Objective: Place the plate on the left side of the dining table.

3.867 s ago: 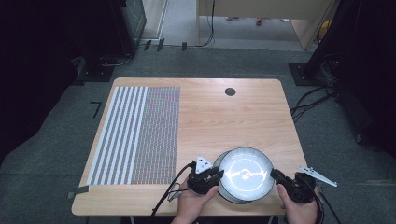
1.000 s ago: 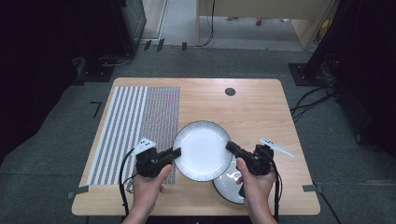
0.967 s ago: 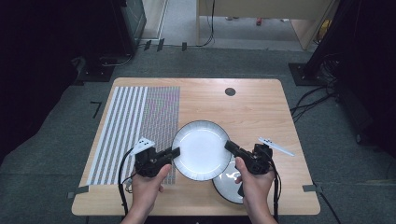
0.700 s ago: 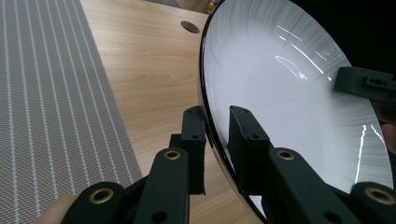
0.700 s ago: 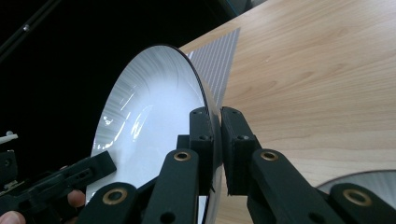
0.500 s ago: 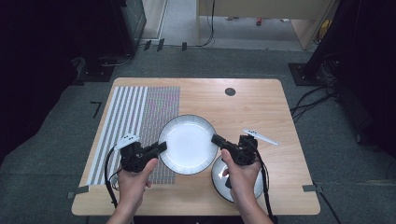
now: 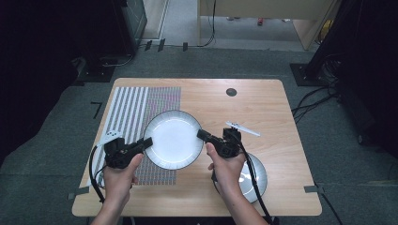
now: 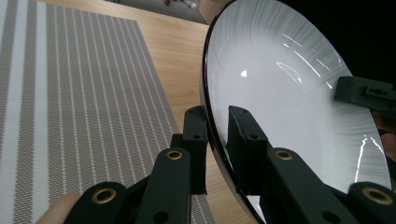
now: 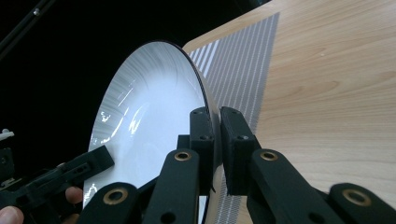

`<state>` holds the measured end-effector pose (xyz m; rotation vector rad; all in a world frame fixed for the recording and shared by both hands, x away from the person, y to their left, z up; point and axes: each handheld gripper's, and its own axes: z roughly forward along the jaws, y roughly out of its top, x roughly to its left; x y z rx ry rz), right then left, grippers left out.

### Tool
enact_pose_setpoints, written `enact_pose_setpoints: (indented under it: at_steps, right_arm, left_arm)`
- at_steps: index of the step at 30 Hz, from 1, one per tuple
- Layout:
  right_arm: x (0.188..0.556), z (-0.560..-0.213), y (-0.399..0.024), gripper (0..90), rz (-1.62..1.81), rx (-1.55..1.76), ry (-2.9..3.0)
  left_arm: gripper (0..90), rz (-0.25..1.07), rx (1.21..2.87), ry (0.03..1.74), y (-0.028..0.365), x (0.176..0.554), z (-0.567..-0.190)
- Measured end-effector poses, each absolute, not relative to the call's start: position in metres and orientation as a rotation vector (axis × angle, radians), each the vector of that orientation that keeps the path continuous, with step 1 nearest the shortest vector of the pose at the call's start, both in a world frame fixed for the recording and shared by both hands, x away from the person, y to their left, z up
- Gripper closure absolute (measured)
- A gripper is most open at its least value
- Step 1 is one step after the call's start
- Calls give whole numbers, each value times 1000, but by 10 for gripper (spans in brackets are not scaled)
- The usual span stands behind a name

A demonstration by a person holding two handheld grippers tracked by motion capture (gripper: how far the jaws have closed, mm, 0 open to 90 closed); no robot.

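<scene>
White plate [image 7: 172,138] pinched by both tongs [image 7: 145,142] [image 7: 202,135], second plate [image 7: 251,178], one striped mat [image 7: 141,105]

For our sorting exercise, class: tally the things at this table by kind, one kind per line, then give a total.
Plates: 2, the carried plate and the second plate on the table
Placemats: 1, the striped placemat
Hand-held grippers: 2, left hand-held gripper and right hand-held gripper
Total: 5

White plate [image 7: 173,138], dark rim, glossy ribbed inside, held level above the surface, overlapping the striped placemat's [image 7: 136,108] right edge. Left gripper [image 7: 146,142] and right gripper [image 7: 201,135] each clamp opposite rims. Second plate [image 7: 251,176] lies flat near front-right.
</scene>
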<state>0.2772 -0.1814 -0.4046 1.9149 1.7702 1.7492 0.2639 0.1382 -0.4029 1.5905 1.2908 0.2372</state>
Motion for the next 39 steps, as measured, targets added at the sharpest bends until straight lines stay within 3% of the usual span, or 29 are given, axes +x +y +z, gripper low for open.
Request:
enact_pose_setpoints:
  at_steps: [21, 39]
  right_arm:
    - [324, -407, -125, 851, 1775, 1918, 1874]
    - [374, -442, -75, 852, 1703, 2009, 1904]
  left_arm:
    - [798, 307, 1535, 1386, 191, 290, -398]
    - [799, 306, 1514, 1541, 226, 337, -428]
